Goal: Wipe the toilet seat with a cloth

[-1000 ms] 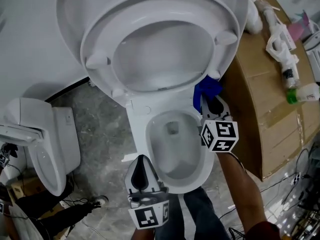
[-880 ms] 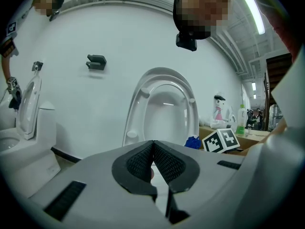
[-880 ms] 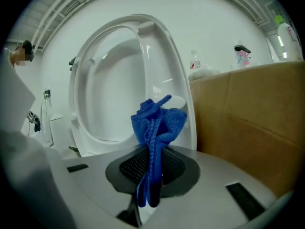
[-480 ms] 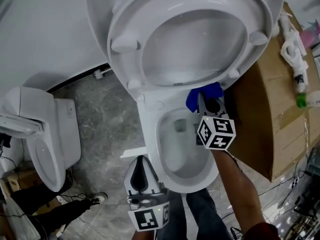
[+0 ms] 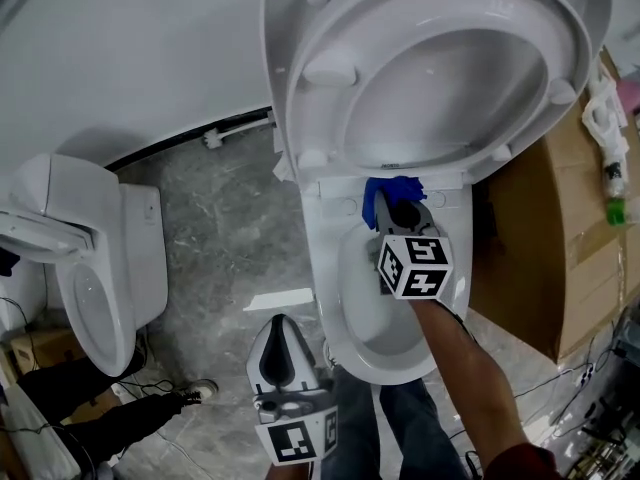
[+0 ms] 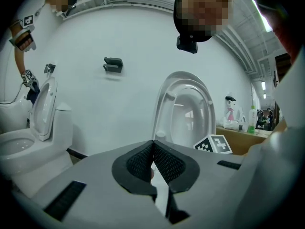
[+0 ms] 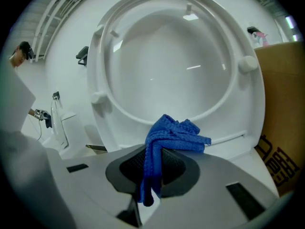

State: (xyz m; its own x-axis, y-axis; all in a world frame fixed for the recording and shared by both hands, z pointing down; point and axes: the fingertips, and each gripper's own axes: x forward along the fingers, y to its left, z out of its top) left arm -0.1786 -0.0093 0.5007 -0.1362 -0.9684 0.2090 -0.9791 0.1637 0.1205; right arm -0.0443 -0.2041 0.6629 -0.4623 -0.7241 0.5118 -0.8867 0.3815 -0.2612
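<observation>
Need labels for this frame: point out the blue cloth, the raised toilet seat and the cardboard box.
blue cloth [image 7: 172, 135]: right gripper view, bunched folds.
toilet seat [image 5: 308, 118]: head view, left arc of ring.
cardboard box [image 5: 590, 238]: head view, top face.

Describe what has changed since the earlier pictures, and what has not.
The right gripper, shut on the blue woven cloth, moved from the right rim of the white toilet bowl to its back rim, under the raised white seat. The left gripper stayed shut and empty.
</observation>
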